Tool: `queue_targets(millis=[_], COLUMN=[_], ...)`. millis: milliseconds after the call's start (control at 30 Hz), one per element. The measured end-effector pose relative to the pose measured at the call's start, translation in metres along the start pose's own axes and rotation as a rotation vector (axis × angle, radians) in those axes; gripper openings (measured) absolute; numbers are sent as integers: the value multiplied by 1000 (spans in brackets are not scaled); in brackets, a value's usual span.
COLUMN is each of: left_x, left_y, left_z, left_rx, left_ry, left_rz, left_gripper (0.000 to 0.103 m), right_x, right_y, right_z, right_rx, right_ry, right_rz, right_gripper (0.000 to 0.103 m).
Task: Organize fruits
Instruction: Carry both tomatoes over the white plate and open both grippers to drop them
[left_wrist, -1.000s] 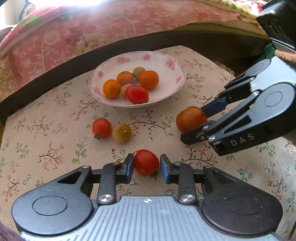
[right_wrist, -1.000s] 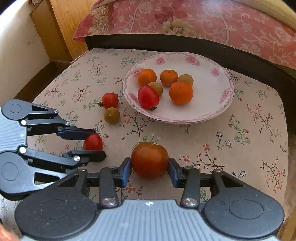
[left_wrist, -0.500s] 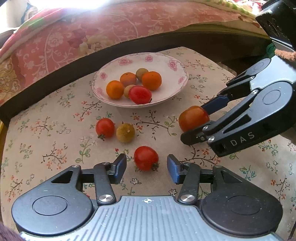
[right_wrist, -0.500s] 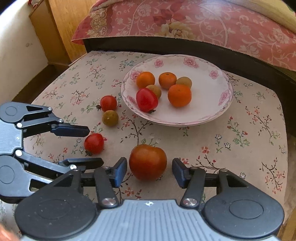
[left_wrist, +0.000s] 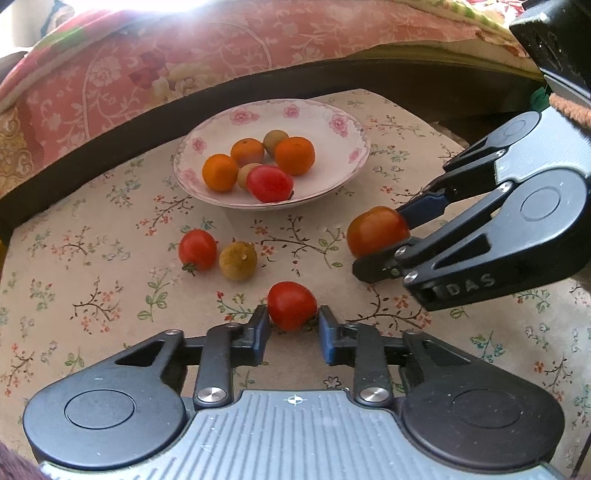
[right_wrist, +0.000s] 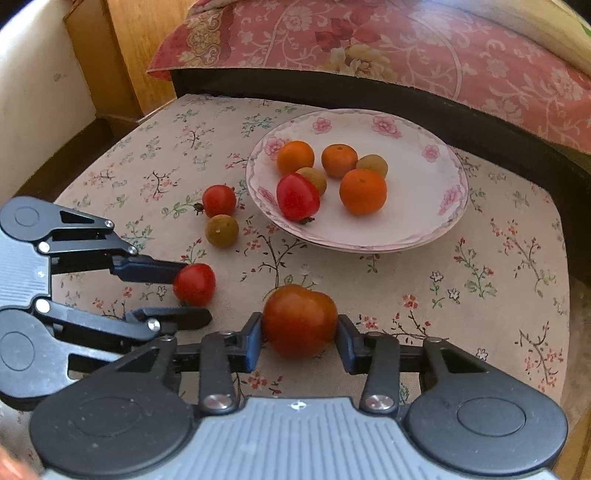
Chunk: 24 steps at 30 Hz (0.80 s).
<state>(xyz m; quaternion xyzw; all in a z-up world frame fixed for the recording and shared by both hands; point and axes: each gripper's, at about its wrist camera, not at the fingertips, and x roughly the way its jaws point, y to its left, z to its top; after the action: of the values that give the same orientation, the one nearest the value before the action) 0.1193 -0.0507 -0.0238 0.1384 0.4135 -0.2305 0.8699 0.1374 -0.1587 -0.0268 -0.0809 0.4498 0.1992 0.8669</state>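
1. Small red tomato (left_wrist: 291, 304) at lower centre, pinched by closing left gripper (left_wrist: 292, 325).
2. Large orange-red tomato (right_wrist: 299, 319) at lower centre, pinched by closing right gripper (right_wrist: 300, 338).
3. Plate (right_wrist: 417, 229) of fruit above centre; loose cherry tomato (right_wrist: 218, 200) and brown fruit (right_wrist: 221, 230) left of it.
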Motion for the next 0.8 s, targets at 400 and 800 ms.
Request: queue_targets(millis=[400, 800], left_x=[-2, 0], left_y=[0, -2], left_z=[1, -1], left_rx=[10, 15], left_ry=[-2, -16], left_rz=[8, 17], left_gripper=[38, 54], right_x=[-3, -7], right_y=[2, -3], right_z=[-2, -7], right_rx=[-23, -4], right_ry=[13, 17], right_rz=[-12, 2], right_gripper=[44, 46])
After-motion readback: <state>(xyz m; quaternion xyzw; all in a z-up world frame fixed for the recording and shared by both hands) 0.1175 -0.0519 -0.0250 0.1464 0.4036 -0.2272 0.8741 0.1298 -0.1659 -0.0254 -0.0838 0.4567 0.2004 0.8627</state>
